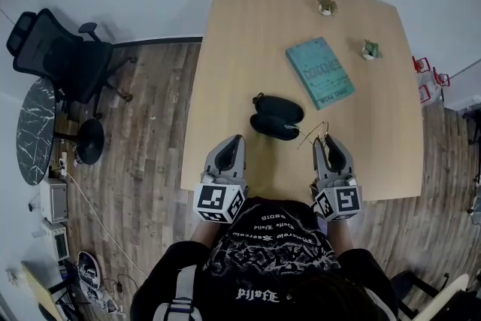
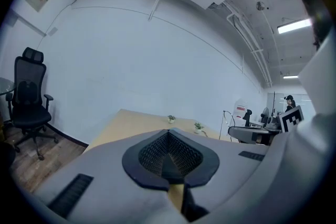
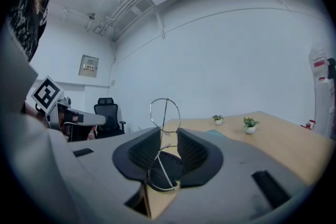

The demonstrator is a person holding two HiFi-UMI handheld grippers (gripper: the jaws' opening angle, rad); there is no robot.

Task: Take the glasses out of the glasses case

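Note:
The black glasses case lies open on the wooden table, its two halves side by side. The thin wire-rimmed glasses are out of the case, just right of it and near the table's front. My right gripper is shut on them. In the right gripper view the wire frame stands upright between the ribbed pads, one rim poking above the jaws. My left gripper is in front of the case and to its left, apart from it. Its jaws are shut with nothing between them.
A teal book lies behind the case. Two small potted plants stand at the far right of the table. A black office chair and a dark round table stand on the wooden floor to the left.

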